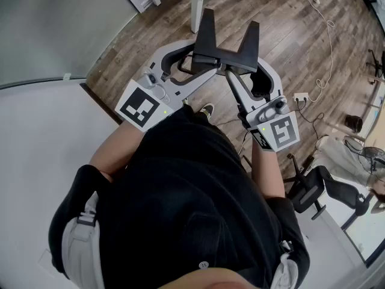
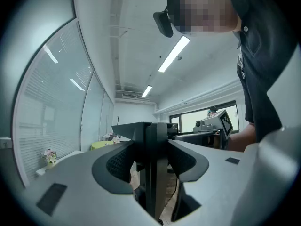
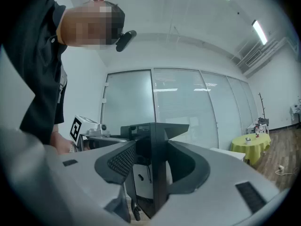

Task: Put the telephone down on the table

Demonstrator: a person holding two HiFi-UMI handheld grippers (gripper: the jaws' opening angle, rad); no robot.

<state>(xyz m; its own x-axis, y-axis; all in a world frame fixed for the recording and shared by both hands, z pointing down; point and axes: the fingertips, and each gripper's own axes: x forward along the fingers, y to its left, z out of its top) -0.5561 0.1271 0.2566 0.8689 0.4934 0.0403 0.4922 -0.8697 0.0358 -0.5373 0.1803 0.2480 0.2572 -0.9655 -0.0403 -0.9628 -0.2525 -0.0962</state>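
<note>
The telephone cannot be made out in any view. The left gripper (image 2: 151, 173) has its jaws spread, pads apart, pinching nothing. A black upright plate (image 2: 155, 145) shows in the gap. The right gripper (image 3: 157, 173) is likewise spread, with a black upright plate (image 3: 159, 149) in its gap. Both grippers are held level, tips meeting, just in front of the person's black shirt (image 1: 192, 197) and above the wooden floor (image 1: 150, 29). The white table (image 1: 42, 143) lies at the left, near the left gripper. An office chair (image 1: 328, 191) stands at the right, well apart.
</note>
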